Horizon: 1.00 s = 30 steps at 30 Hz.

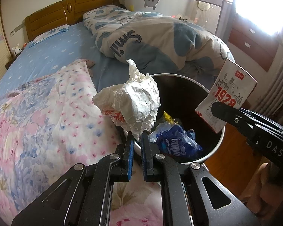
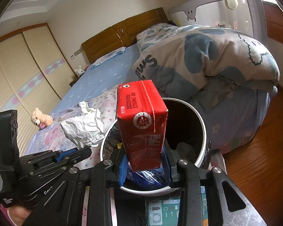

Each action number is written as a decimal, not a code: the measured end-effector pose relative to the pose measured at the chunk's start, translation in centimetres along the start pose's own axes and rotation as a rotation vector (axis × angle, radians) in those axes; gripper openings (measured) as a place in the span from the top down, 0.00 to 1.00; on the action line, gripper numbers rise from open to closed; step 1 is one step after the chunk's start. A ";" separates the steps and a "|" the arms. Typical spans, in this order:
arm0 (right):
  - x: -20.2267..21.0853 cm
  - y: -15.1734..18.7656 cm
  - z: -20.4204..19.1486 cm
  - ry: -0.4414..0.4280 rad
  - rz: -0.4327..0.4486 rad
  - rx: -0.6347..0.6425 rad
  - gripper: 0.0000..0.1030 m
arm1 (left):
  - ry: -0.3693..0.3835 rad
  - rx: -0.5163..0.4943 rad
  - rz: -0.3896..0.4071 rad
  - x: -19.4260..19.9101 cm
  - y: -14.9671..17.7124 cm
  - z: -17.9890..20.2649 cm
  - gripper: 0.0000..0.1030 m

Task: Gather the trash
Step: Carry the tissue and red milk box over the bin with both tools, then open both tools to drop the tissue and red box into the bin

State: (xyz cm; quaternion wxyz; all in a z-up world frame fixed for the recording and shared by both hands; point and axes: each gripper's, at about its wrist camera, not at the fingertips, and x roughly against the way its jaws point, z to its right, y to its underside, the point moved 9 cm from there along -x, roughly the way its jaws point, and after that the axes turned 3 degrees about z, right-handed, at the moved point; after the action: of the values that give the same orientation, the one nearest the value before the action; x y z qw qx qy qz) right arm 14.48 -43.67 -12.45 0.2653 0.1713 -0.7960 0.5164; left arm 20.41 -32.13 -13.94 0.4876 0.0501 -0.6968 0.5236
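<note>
The left tool (image 1: 136,138) pinches the crumpled paper (image 1: 130,103) by its lowest corner only, and the wad sits over the near-left rim of the bin (image 1: 219,141), part of it out over the floral quilt (image 1: 47,131). If the tool lets go here, my guess is the light paper could drift onto the bed rather than drop inside; it wants carrying further over the opening first. The thin grip could also slip or tear.

The right tool (image 2: 144,162) is clamped on the lower end of the carton (image 2: 141,124), which stands tilted over the bin's mouth (image 2: 201,124). It looks better placed, but a tall box falling on end could strike the rim and tip out toward the wooden floor (image 2: 254,160). The two tools are close together, so releasing both at once risks a bump.

Count: two tools, each gripping one piece; one paper wad; one carton; one bin. Inside lie one blue wrapper (image 1: 176,142), a yellow scrap (image 1: 168,118) and something pale at the bottom that I cannot identify.
</note>
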 end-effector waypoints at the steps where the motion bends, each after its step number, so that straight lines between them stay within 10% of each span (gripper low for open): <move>1: -0.1 0.0 0.0 0.001 -0.001 0.001 0.70 | -0.001 -0.002 0.000 -0.1 0.0 0.0 0.94; 30: -0.8 -0.6 1.0 0.023 -0.013 -0.015 0.70 | 0.016 -0.017 -0.018 -1.5 -1.0 1.2 0.94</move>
State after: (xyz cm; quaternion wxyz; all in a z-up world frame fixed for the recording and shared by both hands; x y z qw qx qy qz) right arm 15.18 -44.81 -12.78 0.2792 0.1684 -0.7955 0.5108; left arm 20.98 -34.21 -14.33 0.4985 0.0481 -0.6968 0.5135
